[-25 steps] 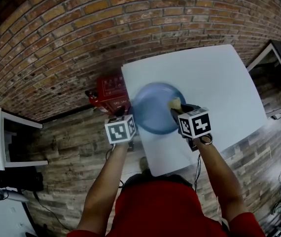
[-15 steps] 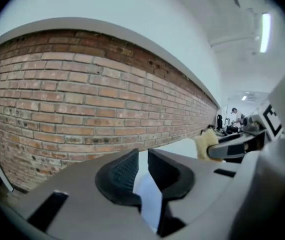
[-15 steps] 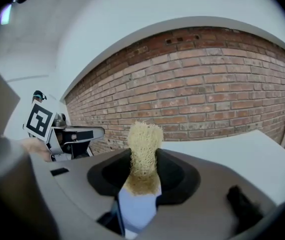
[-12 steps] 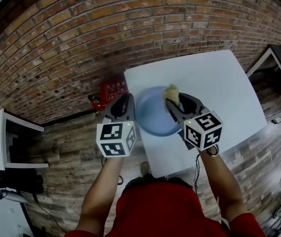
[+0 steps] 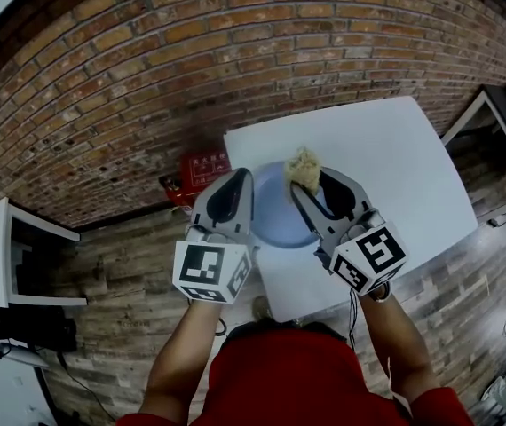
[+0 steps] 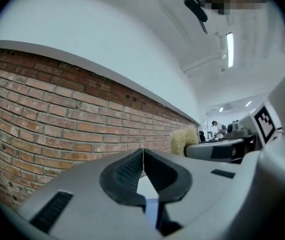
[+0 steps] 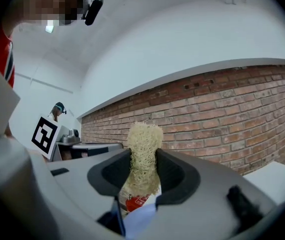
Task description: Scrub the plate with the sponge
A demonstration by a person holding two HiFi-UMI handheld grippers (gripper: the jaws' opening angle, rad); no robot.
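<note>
Your right tongs [image 7: 143, 159] pinch the pale sponge [image 7: 144, 134] upright, with the brick wall [image 7: 222, 114] far behind it.

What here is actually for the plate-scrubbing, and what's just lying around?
For the job:
blue plate
sponge, clamped in the right gripper
left gripper, jaws together, empty
white table under the plate

Just lying about:
red box on the floor beside the table

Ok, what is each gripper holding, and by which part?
Right gripper pinches the sponge across its lower middle, top end sticking out past the jaws. Left gripper is shut on nothing.
</note>
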